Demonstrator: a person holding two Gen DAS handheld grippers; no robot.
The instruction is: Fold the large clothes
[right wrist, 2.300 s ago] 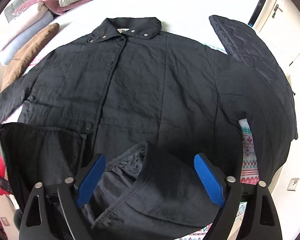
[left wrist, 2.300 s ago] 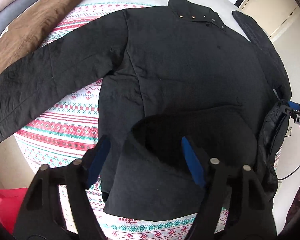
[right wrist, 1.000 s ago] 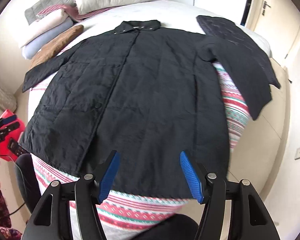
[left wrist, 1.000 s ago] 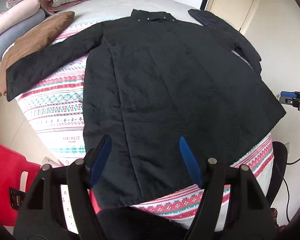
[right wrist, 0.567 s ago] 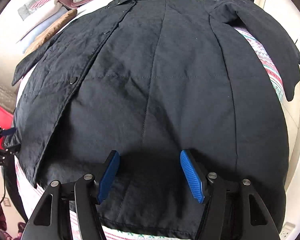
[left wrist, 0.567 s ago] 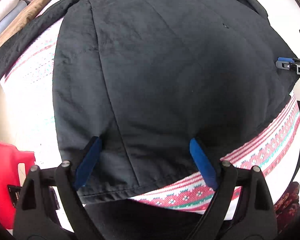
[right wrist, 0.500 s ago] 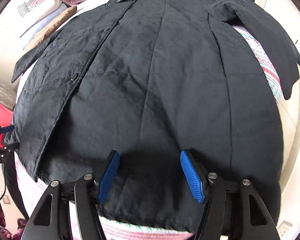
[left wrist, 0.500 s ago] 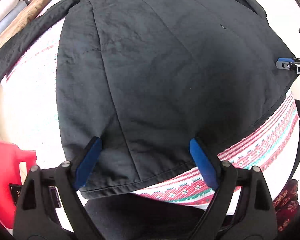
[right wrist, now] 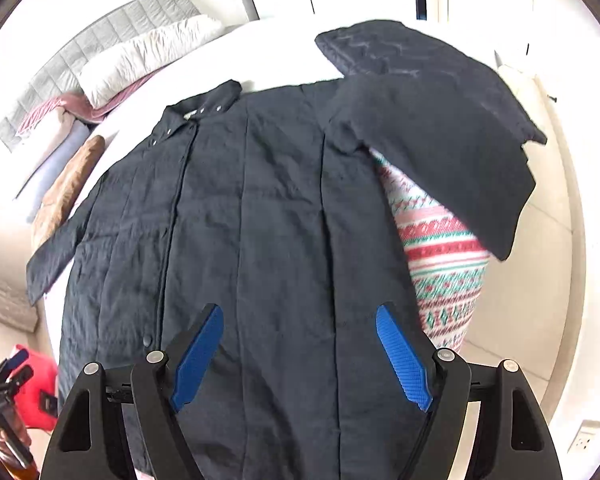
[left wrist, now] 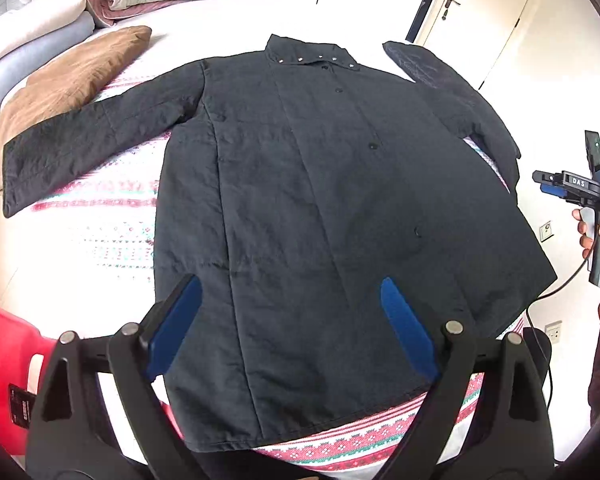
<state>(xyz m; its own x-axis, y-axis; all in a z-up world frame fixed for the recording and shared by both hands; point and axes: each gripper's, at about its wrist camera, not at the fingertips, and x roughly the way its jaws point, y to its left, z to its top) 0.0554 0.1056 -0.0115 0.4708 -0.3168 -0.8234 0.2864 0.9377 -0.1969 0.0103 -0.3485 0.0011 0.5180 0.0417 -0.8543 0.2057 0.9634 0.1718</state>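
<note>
A large black quilted coat (left wrist: 320,200) lies spread flat, front up, on a bed with a red, white and green patterned blanket (left wrist: 112,220). Its collar with snaps (left wrist: 312,54) points away from me. One sleeve (left wrist: 88,148) stretches out to the left, the other (right wrist: 452,152) hangs over the bed's right side. My left gripper (left wrist: 292,300) is open and empty above the hem. My right gripper (right wrist: 300,332) is open and empty above the coat's (right wrist: 260,240) lower right part; it also shows in the left wrist view (left wrist: 572,188).
A brown pillow (left wrist: 68,80) and stacked folded bedding (left wrist: 40,28) lie at the bed's far left. A red object (left wrist: 4,372) stands beside the bed's near left corner. A door (left wrist: 484,12) and wall sockets (left wrist: 552,326) are on the right.
Both grippers let go of the hem, which now lies flat. From close over the hem, both have pulled back and up, so the whole coat is in view.
</note>
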